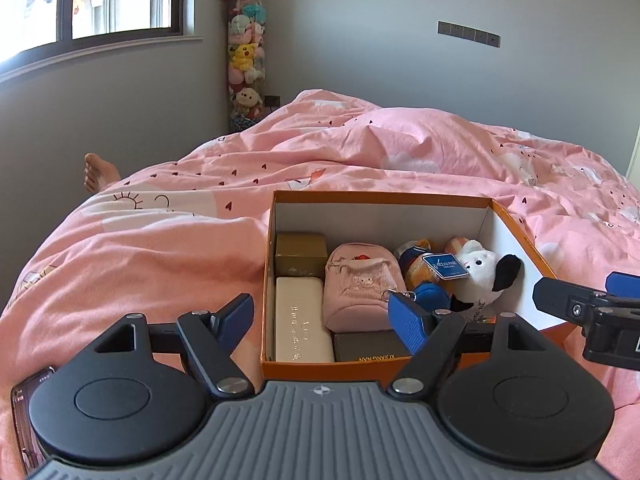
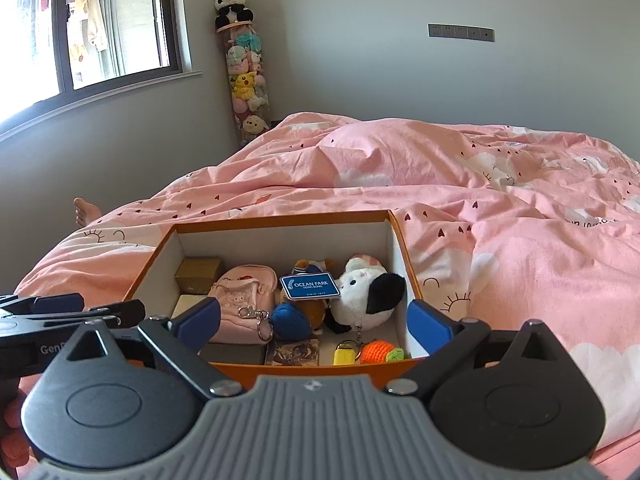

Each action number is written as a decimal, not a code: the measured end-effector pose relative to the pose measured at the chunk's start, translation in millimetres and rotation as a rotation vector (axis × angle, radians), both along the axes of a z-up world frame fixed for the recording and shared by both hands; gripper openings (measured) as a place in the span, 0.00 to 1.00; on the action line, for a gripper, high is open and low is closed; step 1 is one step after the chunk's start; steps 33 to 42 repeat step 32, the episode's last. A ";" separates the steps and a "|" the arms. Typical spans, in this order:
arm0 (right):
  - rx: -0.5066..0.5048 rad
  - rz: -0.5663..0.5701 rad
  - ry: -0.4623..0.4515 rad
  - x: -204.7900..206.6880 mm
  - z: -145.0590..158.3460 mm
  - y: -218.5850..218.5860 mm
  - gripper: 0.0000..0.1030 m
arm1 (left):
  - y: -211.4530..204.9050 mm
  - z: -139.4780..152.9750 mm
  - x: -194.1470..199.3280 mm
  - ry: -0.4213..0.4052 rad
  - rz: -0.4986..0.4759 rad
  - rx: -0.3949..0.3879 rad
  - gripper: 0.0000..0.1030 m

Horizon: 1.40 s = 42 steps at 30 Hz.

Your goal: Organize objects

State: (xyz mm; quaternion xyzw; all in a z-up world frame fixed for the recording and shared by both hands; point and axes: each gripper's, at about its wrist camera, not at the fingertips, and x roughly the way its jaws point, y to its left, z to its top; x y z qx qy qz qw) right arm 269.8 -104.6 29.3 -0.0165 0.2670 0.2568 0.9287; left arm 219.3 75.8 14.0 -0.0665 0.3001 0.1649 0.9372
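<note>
An orange box (image 2: 280,366) is seen on a bed (image 2: 520,240) covered by a pink duvet, both hand-held grippers poised at its near rim. The left hand-held gripper (image 1: 324,320) is held wide open and empty, 1 pad outside the box's left wall, the other above the contents. The right hand-held gripper (image 2: 314,322) is likewise spread fully, nothing between its pads. Packed inside are a gold box (image 1: 301,254), a cream case (image 1: 302,320), a dark box (image 1: 368,346), a pink pouch (image 2: 244,300), a blue plush (image 2: 290,322), a black-and-white plush (image 2: 360,300) with a tag (image 2: 310,286), a yellow keyring (image 2: 345,354) and an orange crochet toy (image 2: 380,352). Trouble is judged likely if the box is pressed into the soft bedding and tipped, or if a dangling key chain is snagged, dragging neighbours out.
</note>
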 end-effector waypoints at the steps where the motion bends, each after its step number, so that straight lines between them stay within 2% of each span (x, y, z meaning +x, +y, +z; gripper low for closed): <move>1: -0.005 0.002 -0.001 -0.7 -2.8 0.9 0.97 | -0.1 -2.5 0.7 0.005 0.001 -0.001 0.87; 7: -0.041 -0.006 -0.016 -4.2 -13.6 2.3 0.97 | -1.7 -9.0 2.5 0.029 0.008 0.024 0.87; 14: -0.021 -0.021 0.023 -1.2 -20.1 -1.7 0.98 | -5.1 -13.0 0.1 0.055 -0.003 0.034 0.87; 42: -0.023 0.004 0.024 -8.9 -19.9 -0.5 0.98 | -7.1 -10.8 -5.0 0.053 -0.007 0.035 0.87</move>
